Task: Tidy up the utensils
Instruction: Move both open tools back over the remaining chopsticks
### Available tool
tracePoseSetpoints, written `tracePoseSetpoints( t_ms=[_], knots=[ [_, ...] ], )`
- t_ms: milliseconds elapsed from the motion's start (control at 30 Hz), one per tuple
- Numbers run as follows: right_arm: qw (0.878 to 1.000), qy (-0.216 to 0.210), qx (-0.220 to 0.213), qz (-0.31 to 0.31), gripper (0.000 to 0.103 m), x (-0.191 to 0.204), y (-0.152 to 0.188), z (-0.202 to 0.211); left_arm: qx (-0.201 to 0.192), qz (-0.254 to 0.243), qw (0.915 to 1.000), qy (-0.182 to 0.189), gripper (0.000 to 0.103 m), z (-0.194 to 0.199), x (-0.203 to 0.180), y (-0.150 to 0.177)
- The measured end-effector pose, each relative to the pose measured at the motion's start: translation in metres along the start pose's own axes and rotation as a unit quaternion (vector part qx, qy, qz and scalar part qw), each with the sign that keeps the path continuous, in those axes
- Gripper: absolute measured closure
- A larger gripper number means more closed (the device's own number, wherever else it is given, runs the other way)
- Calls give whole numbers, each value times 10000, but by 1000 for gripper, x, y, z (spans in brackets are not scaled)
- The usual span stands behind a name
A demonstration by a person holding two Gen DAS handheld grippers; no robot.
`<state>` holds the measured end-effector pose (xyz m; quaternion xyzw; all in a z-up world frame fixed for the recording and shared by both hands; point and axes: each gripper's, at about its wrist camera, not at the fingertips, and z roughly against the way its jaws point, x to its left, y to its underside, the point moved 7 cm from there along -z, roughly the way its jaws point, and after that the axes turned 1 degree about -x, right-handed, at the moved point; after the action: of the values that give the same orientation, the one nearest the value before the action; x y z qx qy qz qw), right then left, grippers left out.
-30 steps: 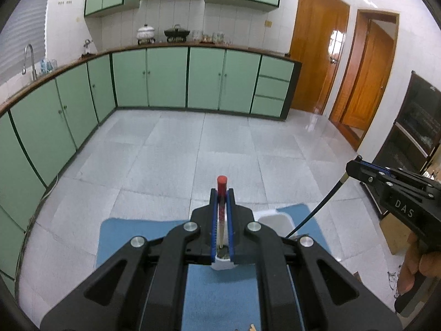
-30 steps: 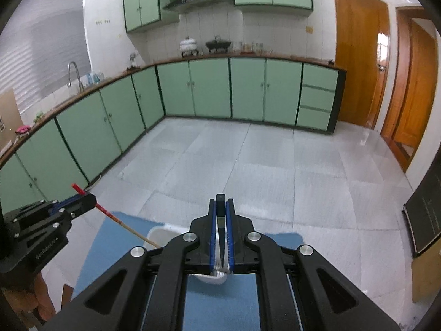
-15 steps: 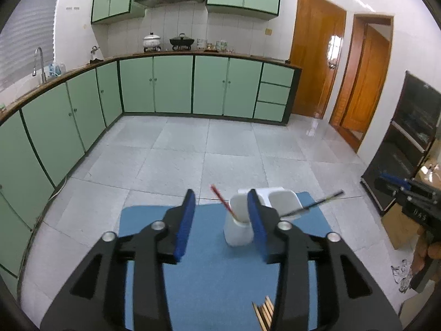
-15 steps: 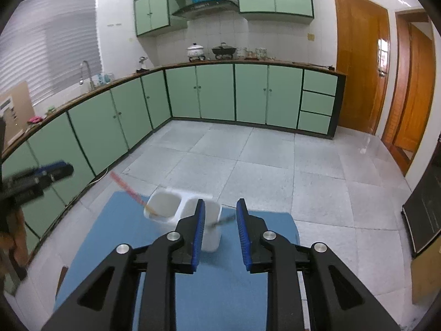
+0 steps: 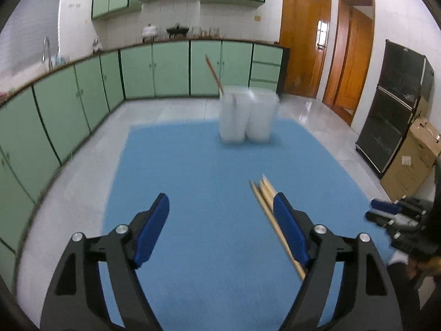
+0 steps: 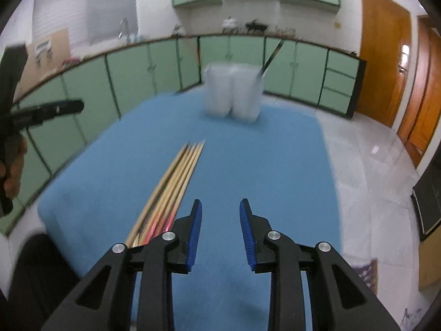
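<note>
Both my views are evenly lit by soft indoor light, with pale glare on the glossy grey floor tiles at two o'clock. Motion blur smears the two white plastic holders and the tan wooden chopsticks. Fisheye bending curves the green cabinets; corners go black.

Each camera sat just behind its own claw, tilted down and looking forward across the blue surface. Both caught the white holder far ahead and the chopstick bundle: right of the left claw, left of the right claw.
</note>
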<state>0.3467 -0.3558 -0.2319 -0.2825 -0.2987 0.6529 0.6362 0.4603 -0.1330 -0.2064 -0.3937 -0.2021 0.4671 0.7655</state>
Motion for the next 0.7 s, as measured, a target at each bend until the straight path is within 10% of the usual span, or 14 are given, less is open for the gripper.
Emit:
tracePoseSetpoints(
  t_ms=[200, 700],
  knots=[
    [9978, 39, 268, 602, 75, 45, 75, -14, 292, 133, 9995, 38, 24, 4, -11, 90],
    [9976, 6, 8, 690, 75, 79, 58, -29, 531, -34, 9985, 155, 23, -8, -19, 134]
  ],
)
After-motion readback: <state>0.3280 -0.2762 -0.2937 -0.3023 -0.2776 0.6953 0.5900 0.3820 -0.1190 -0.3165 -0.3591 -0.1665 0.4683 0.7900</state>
